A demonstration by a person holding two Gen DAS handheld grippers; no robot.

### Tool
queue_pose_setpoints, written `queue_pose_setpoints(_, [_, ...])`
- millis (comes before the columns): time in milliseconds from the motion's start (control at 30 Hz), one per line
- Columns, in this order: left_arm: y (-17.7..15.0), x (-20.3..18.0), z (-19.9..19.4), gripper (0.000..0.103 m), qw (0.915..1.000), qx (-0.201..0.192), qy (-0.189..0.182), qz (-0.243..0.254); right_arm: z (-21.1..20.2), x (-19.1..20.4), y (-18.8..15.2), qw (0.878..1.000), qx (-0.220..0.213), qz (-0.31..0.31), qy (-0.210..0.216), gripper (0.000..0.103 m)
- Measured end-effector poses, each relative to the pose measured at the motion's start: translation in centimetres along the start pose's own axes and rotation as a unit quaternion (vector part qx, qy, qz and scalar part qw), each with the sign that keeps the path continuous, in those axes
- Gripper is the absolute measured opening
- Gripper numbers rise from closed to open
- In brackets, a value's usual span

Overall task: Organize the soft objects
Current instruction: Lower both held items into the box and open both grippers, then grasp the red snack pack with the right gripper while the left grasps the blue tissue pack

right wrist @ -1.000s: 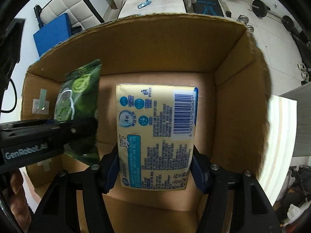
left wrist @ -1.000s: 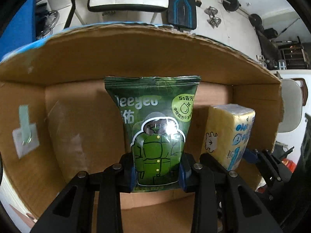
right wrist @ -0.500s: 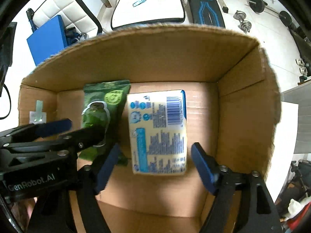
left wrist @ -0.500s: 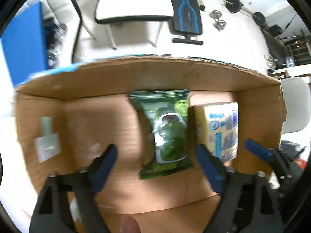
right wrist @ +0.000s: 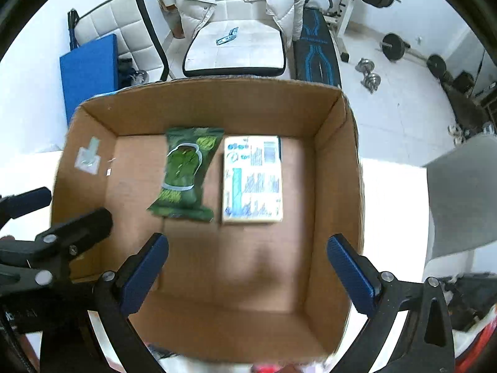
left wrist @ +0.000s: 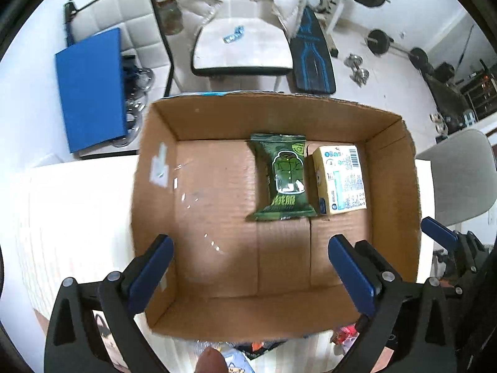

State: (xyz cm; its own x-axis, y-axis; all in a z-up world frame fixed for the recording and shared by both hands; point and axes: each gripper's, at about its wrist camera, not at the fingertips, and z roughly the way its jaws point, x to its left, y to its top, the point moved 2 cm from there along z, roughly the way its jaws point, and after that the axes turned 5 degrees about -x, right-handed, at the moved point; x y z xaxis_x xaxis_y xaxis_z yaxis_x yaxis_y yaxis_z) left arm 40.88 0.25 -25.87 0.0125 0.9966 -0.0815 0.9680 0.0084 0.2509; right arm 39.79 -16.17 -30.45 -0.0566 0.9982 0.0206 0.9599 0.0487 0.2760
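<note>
An open corrugated cardboard box (left wrist: 391, 186) sits on a white counter (left wrist: 77, 205), its brown walls upright and its ribbed floor creased down the middle. Two soft packs lie flat on that floor toward the far wall. The green pouch (left wrist: 282, 177) is glossy crinkled film with crimped ends and a cartoon jacket printed on it. Just to its right, touching or nearly so, lies the yellow pack (left wrist: 341, 180), a squared block in smooth wrap with blue print and a barcode. A strip of pale tape (left wrist: 160, 166) is stuck to the left wall.

The left gripper (left wrist: 248, 275) hangs above the near edge with its blue ribbed pads spread wide, holding nothing. The right gripper (right wrist: 248, 275) is likewise wide apart and empty above the box.
</note>
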Motion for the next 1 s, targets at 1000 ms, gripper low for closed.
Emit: queue_pose_setpoints(1000, [-24.9, 4.6, 6.3, 0.102, 0.9763, 0.147, -0.009, -0.158, 1.6, -1.9, -17.2, 0.991, 0.069, -0.111, 0.012, 0.102])
